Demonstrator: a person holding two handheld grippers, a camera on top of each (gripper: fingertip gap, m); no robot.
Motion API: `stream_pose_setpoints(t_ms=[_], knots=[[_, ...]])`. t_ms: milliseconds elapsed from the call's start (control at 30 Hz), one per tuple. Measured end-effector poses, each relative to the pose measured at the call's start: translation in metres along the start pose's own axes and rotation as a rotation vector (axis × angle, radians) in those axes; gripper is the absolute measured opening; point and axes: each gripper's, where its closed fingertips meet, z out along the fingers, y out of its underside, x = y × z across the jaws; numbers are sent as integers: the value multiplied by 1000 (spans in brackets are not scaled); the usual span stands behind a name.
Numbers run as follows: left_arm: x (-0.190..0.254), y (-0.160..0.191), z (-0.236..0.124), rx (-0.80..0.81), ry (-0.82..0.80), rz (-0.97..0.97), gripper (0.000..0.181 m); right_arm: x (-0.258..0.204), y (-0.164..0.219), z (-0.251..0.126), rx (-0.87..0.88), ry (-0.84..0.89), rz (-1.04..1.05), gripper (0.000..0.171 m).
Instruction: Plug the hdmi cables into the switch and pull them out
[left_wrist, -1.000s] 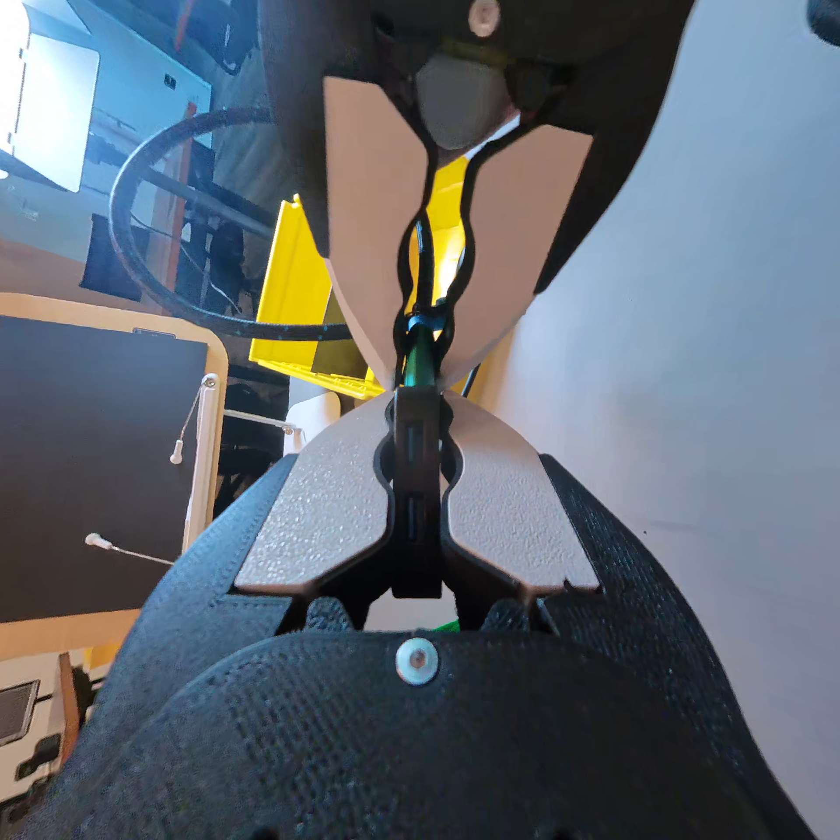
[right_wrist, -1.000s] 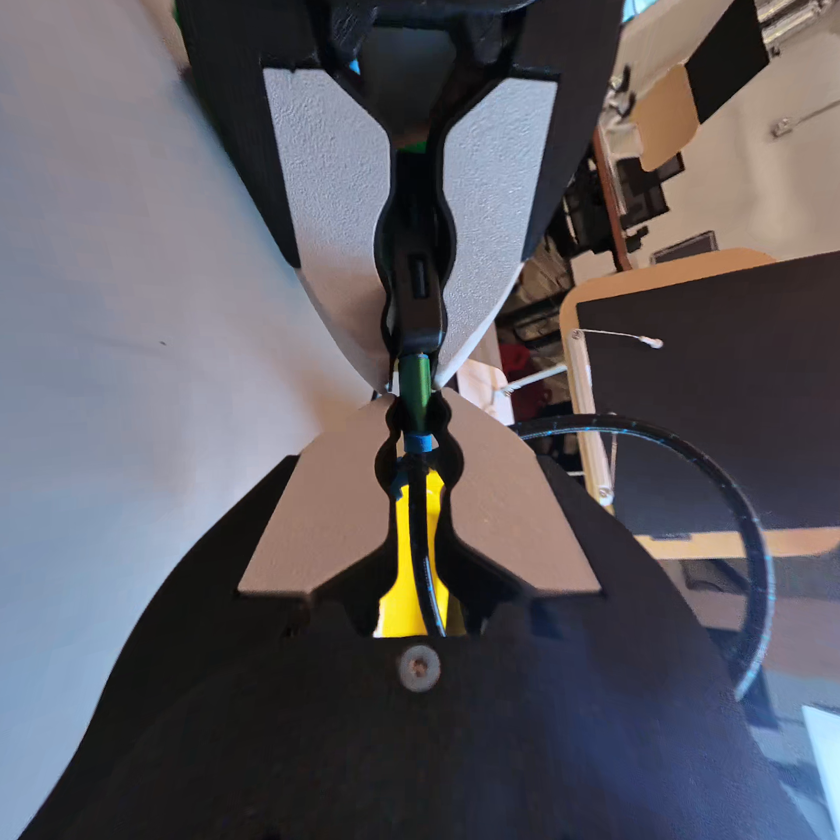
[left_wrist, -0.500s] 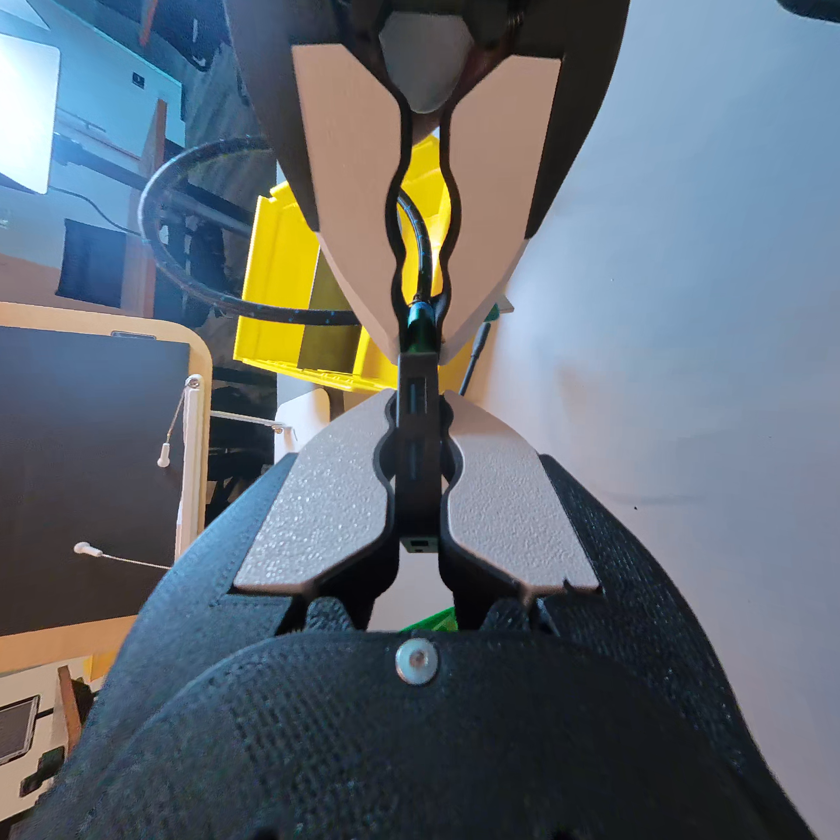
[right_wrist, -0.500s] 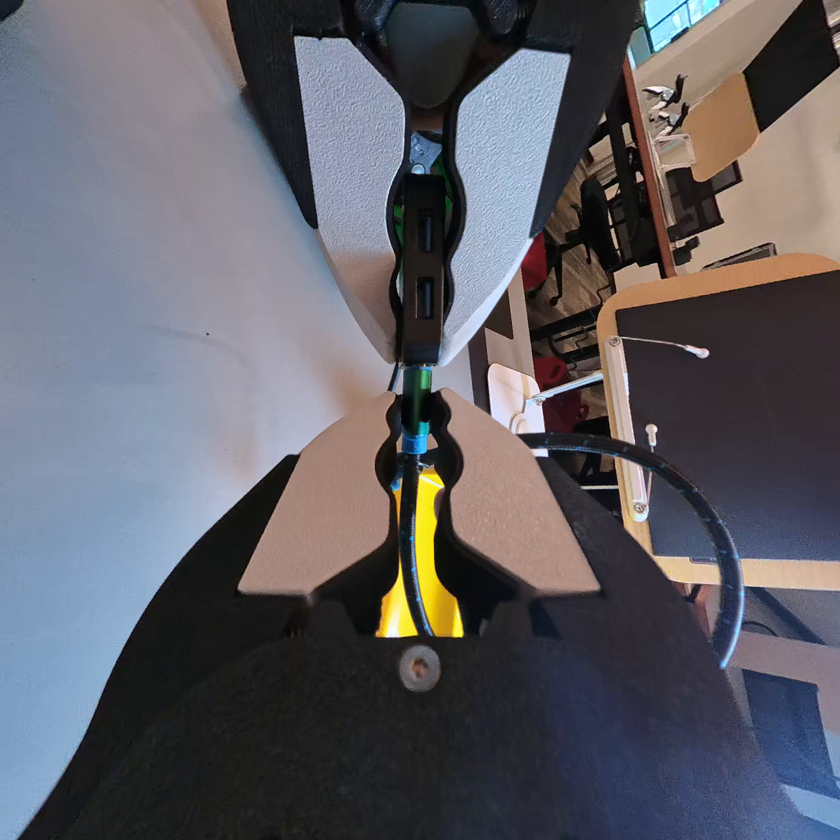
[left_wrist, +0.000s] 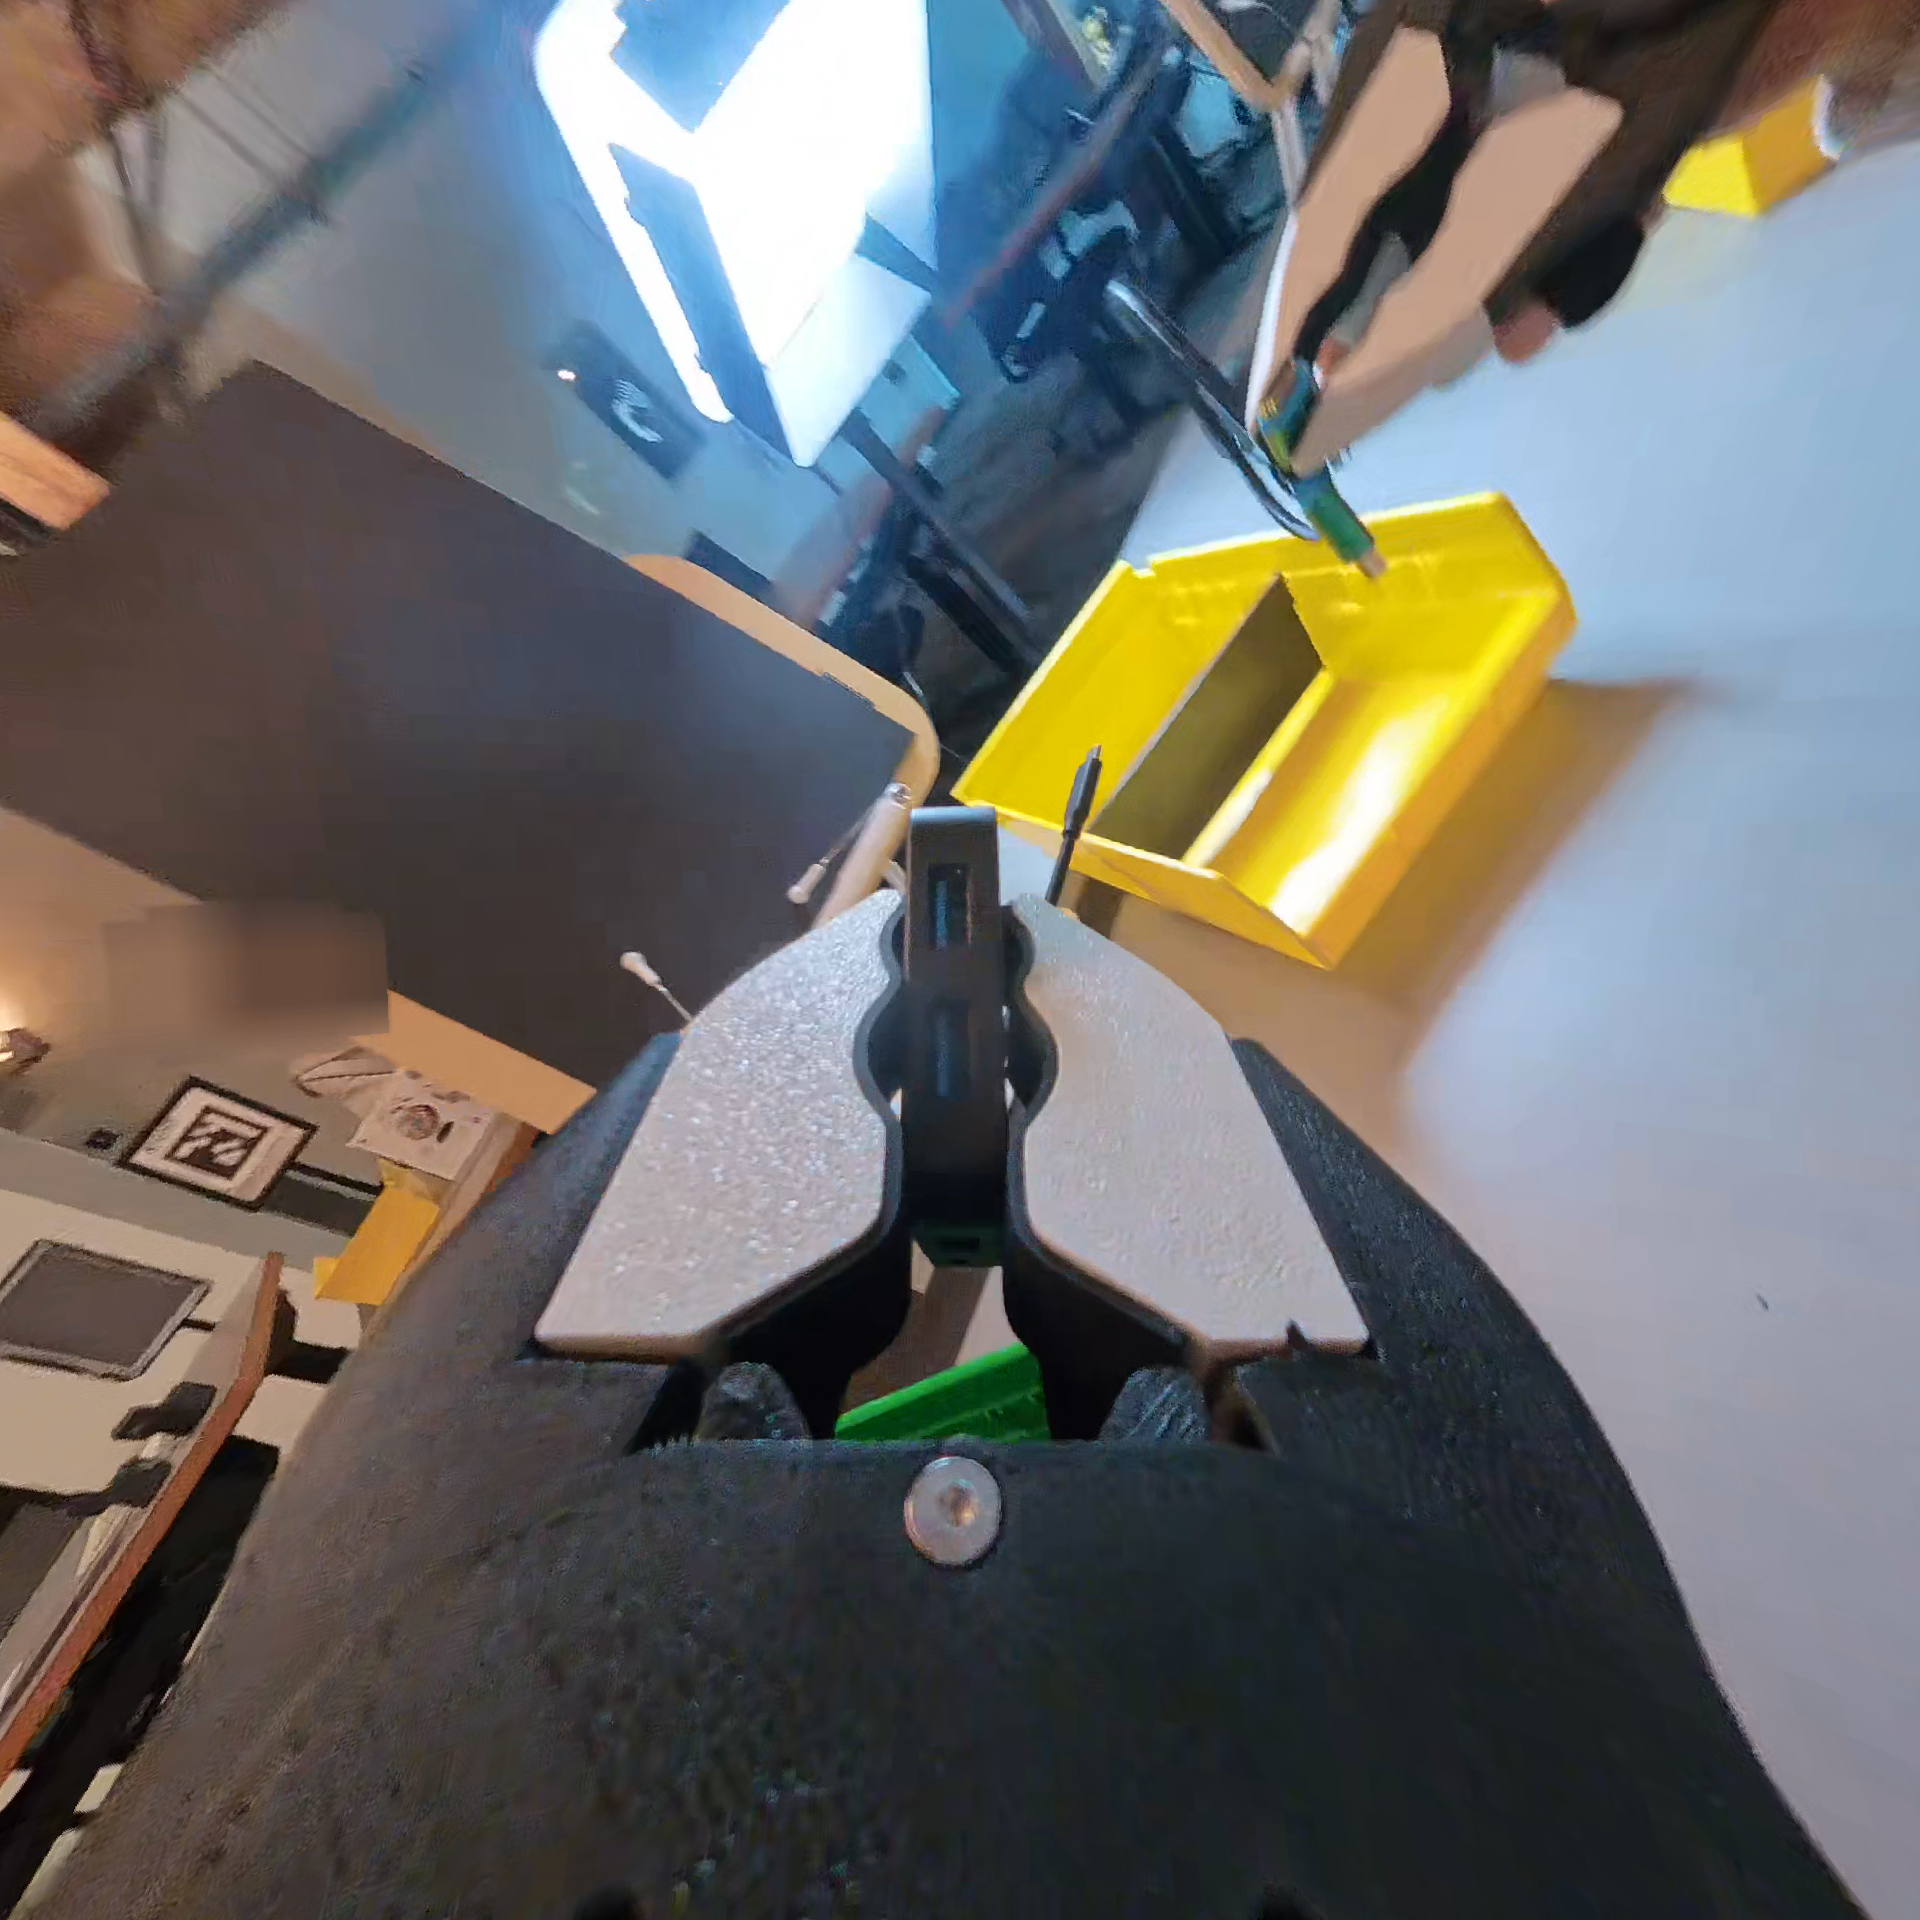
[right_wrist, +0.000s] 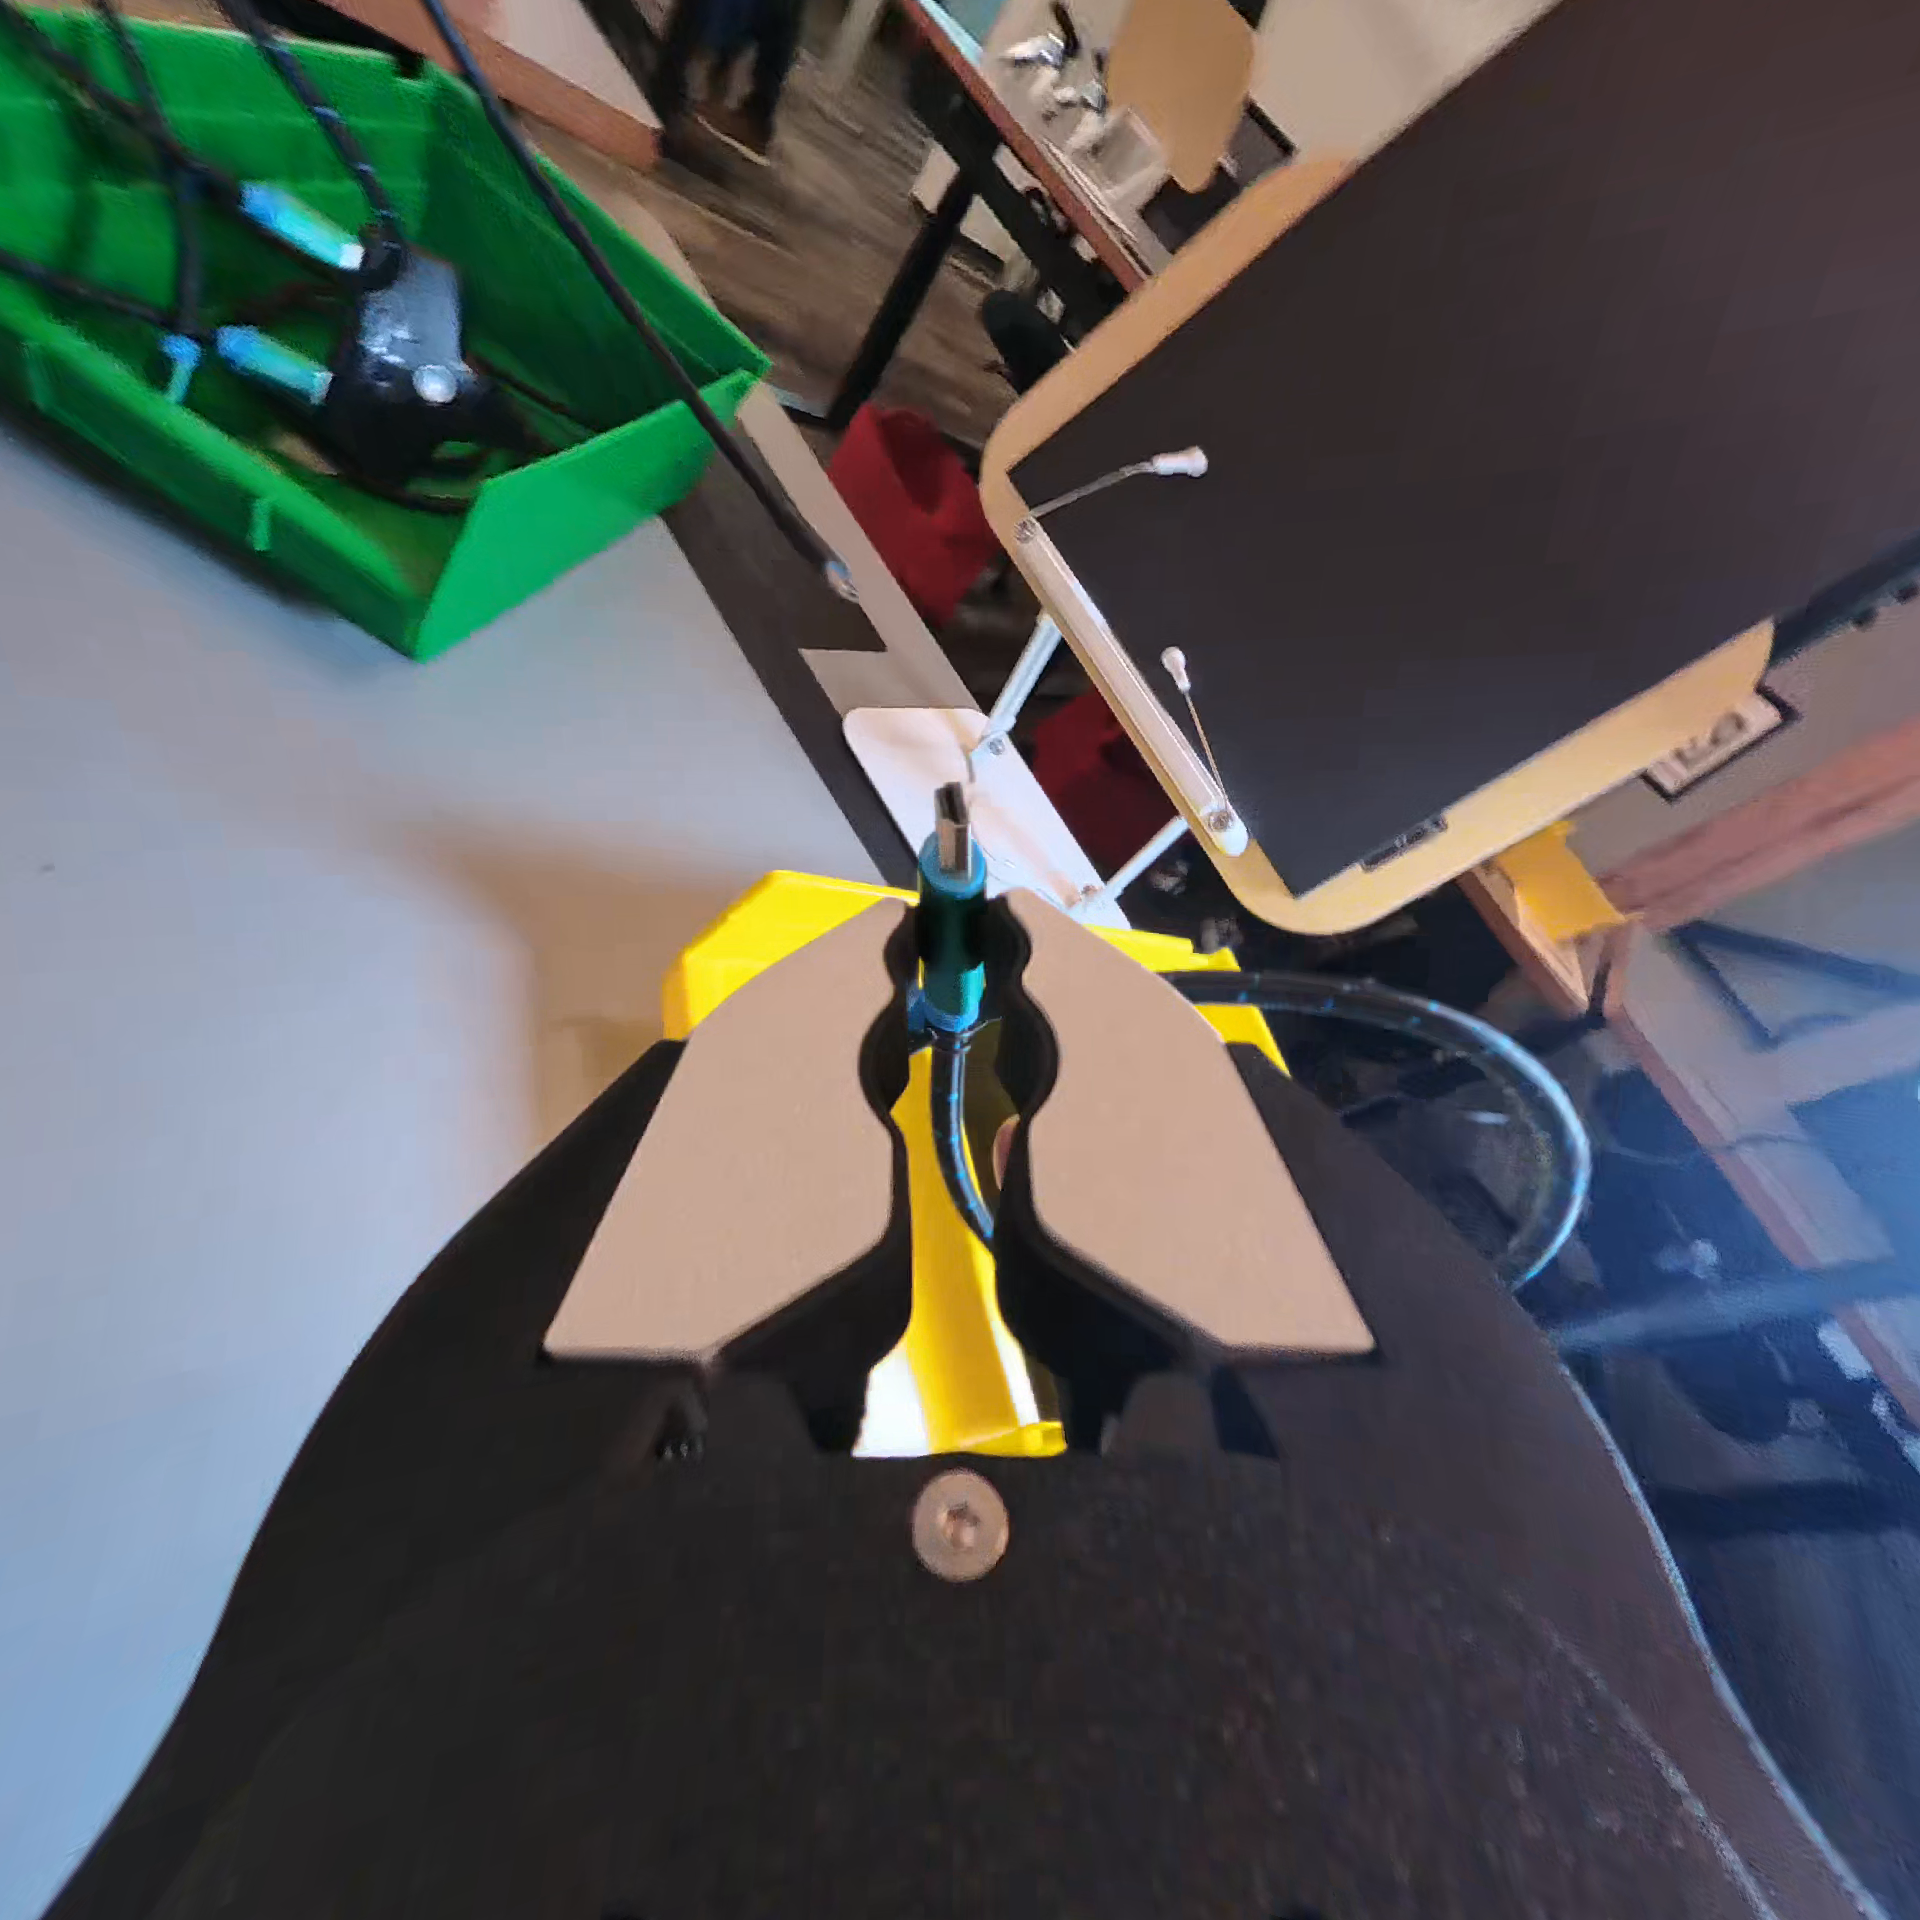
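Between my two hands: the switch (left_wrist: 951, 1029) and the cable plug (right_wrist: 951, 940) are well apart, nothing joins them.
Left gripper (left_wrist: 951, 935): closed tight on the switch, a narrow black block standing on edge at frame centre, ports facing my camera.
Why held so: clamping the flat sides leaves the end port free and gives me something firm to pull against.
Right gripper (right_wrist: 951, 935): closed on the teal sleeve of the cable plug, its metal tip poking past my fingertips at frame centre.
Cable (right_wrist: 1455, 1029): black, it runs back between my fingers and loops away to the right.
Why held so: gripping the sleeve, not the cord, keeps the pull in line with the plug.
Same plug from the left camera: upper right, hanging over the yellow bin (left_wrist: 1351, 790) with the bare tip showing.
Green bin (right_wrist: 343, 447): upper left of the right view, holding more cables and a dark adapter.
Change from half a second ago: then the plug sat in the switch with both grippers nose to nose; now it is out and my hands have swung apart, both views blurred by the motion.
Stage, as I judge it: this pull-out is finished; the bin's cables may come next.
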Motion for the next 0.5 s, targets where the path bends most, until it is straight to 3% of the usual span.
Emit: stream_pose_setpoints(t_ms=[100, 200, 300, 400, 500], knots=[[-4, -7, 2, 11, -51, 8, 15, 3, 22, 33, -87, 42, 223, 12], [-1, -14, 4, 25, -58, 25, 15, 1, 67, 65, -241, 108, 429, 13], [6, -19, 6, 41, -30, 19, 15, -1, 96, 80, -304, 143, 451, 31], [16, -23, 13, 68, 10, -5, 15, 14, 68, 67, -158, 159, 453, 37], [29, -25, 22, 80, 64, -19, 15, 12, 2, 34, 98, 44, 385, 39]])
